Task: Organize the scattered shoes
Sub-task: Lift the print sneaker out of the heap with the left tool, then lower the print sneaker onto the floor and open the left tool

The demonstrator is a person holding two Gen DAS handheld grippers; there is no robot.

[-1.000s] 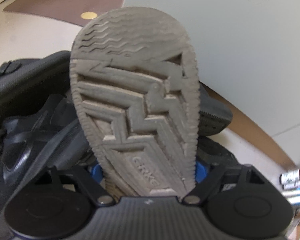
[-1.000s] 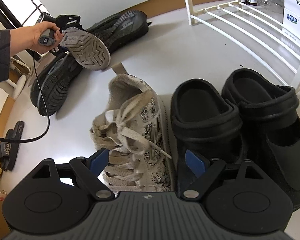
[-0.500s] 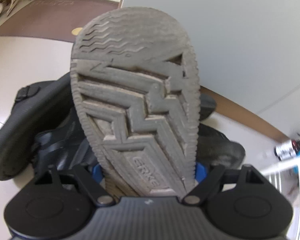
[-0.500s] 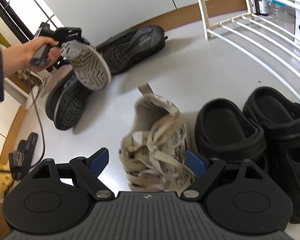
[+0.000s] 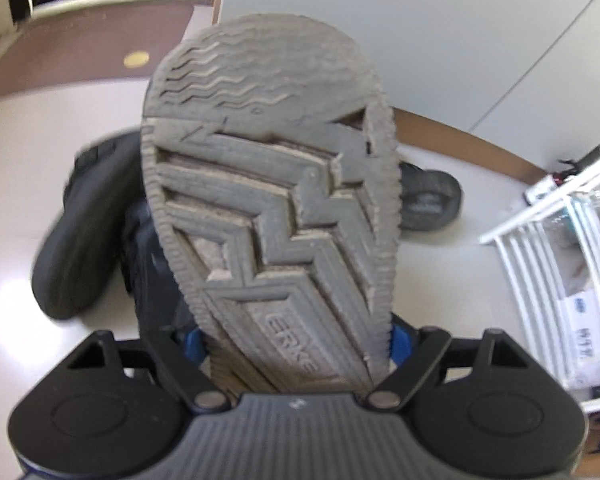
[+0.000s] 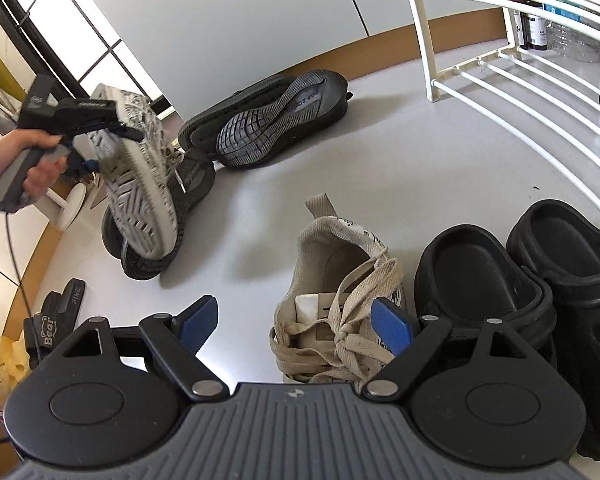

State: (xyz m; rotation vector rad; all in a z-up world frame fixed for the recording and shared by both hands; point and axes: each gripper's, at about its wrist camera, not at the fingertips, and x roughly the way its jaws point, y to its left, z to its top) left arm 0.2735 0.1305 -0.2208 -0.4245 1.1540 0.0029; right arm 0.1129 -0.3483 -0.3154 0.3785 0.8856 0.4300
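My left gripper (image 5: 294, 344) is shut on a beige sneaker (image 5: 268, 200) at its heel end. The worn grey sole faces the camera and fills the left wrist view. In the right wrist view a hand carries that gripper (image 6: 88, 148), and the held sneaker (image 6: 140, 184) hangs in the air above a black sneaker (image 6: 148, 260). The matching beige sneaker (image 6: 332, 256) stands on the floor beside two black clogs (image 6: 480, 280). My right gripper (image 6: 296, 320) hovers open above its laces, gripping nothing.
Two more black sneakers (image 6: 284, 120) lie on their sides by the wall. A black "Bear" slipper (image 6: 56, 316) lies at the left floor edge. A white wire shoe rack (image 6: 500, 64) with bottles and boxes stands at the right. Pale floor lies between the shoes.
The left gripper has lifted the beige sneaker higher and carried it towards the other beige sneaker, rolling it. The right gripper has pulled back slightly; its fingers stay as wide.
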